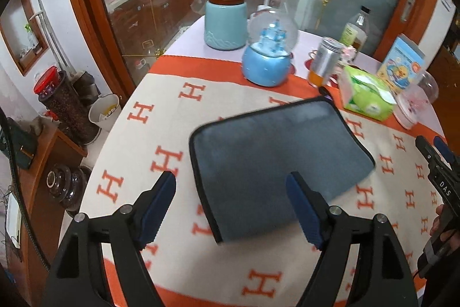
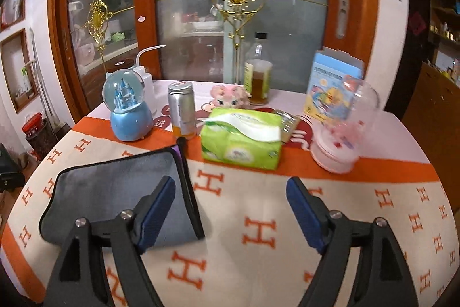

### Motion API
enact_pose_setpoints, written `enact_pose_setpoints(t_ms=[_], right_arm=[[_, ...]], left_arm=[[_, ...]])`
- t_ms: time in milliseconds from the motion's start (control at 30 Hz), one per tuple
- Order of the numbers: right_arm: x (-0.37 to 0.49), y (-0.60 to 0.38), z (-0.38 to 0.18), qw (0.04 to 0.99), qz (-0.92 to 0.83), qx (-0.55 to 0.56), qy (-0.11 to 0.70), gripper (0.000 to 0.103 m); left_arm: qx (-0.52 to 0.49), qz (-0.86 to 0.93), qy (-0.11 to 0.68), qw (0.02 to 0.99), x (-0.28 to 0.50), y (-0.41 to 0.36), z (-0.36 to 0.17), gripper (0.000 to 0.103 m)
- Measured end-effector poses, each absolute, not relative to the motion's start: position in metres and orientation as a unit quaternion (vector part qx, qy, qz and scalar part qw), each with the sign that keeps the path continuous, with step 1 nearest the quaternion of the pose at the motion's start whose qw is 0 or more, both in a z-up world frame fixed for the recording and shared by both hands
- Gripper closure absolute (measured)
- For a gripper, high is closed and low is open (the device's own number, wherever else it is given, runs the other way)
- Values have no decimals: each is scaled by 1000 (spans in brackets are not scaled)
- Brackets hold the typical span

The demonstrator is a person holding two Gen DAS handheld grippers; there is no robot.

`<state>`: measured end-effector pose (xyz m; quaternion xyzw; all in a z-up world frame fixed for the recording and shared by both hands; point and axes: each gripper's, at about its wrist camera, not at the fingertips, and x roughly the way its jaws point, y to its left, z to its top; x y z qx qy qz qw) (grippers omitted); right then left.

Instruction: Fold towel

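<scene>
towel's near edge (image 2: 115,192) behind right claw (image 2: 231,209) finger, pink dome (image 2: 345,134) blurred, bottle label (image 1: 349,34) unreadable

The towel (image 1: 276,163) lies flat on the blanket (image 1: 161,140) that covers the worktop (image 2: 402,143). Behind the towel, along the blanket's far border, stand the snow globe (image 2: 129,111) to the left, then the can (image 2: 182,108), then the tissue pack (image 2: 241,140) to the right. A second globe (image 2: 342,134) stands right of the tissue pack, with a boxed book (image 2: 330,88) upright behind it. A bottle (image 2: 258,74) stands behind the tissue pack, a plush toy (image 2: 230,95) between them. The jar (image 1: 225,22) stands behind the snow globe. The left claw (image 1: 233,209) hangs over the towel's near edge; the right claw (image 2: 233,209) hangs over blanket just right of the towel.
</scene>
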<state>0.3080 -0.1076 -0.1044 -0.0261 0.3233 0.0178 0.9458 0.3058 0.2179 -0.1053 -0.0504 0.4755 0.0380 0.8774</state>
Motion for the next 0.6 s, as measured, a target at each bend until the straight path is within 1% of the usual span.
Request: enact_pose_setpoints(t_ms=[67, 133, 200, 433, 467, 600], right_arm=[[293, -120, -101, 945, 13, -16, 326, 19], [278, -132, -99, 944, 13, -3, 329, 14], [262, -144, -99, 942, 14, 7, 336, 12], [205, -184, -103, 930, 15, 19, 367, 8], [195, -191, -104, 928, 14, 17, 372, 8], [160, -217, -109, 920, 7, 16, 391, 8]], left_arm=[[-46, 39, 474, 878, 290, 206, -98, 25], [-39, 40, 471, 880, 276, 196, -91, 25], [-34, 42, 469, 881, 262, 184, -85, 24], [-31, 30, 465, 884, 210, 143, -73, 18], [-31, 27, 465, 884, 204, 137, -72, 15], [-32, 7, 469, 883, 180, 114, -70, 14]])
